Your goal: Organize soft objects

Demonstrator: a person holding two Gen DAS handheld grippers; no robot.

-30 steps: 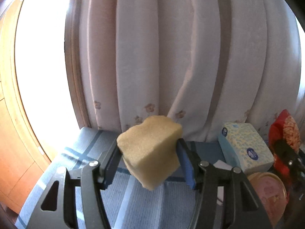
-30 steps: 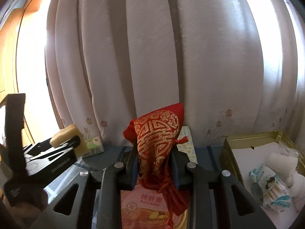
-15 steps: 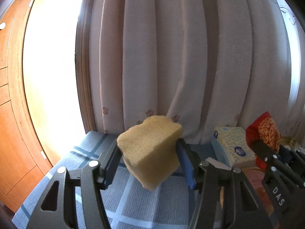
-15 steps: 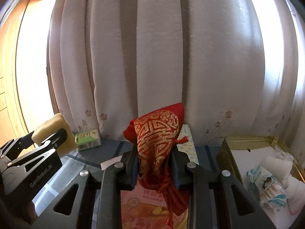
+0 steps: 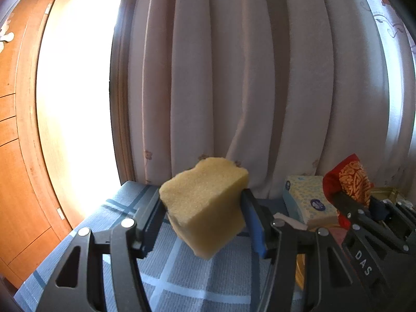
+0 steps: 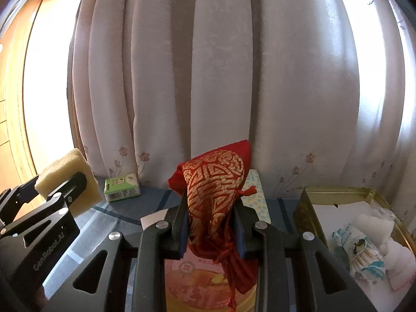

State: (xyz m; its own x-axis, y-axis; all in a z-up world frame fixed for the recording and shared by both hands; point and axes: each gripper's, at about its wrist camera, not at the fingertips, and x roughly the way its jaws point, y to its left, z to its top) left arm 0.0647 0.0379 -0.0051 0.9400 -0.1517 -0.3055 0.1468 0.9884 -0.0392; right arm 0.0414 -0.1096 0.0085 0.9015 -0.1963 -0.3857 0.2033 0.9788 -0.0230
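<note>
1. Left gripper (image 5: 202, 215) clamped on a yellow sponge block (image 5: 205, 205), pads pressing both of its sides; block is lifted off the blue plaid tablecloth (image 5: 182, 273), at the table's left end.
2. Right gripper (image 6: 210, 223) clamped on a red pouch with gold pattern (image 6: 215, 189); pouch stands upright between the pads, its red cord dangling below, over a round pink tin lid (image 6: 192, 283).
3. The two grippers sit side by side, the left one well left of the right one, both facing the pale curtain (image 6: 221, 78) at the far edge.
4. On the table: green tissue pack (image 6: 122, 187) far left by the curtain, blue-dotted tissue pack (image 5: 309, 200) just behind the pouch.
5. Gold tin box (image 6: 335, 195) at right, open, holding white soft items and a wrapped cotton-swab packet (image 6: 364, 254).
6. Bright window and wooden frame at far left.
</note>
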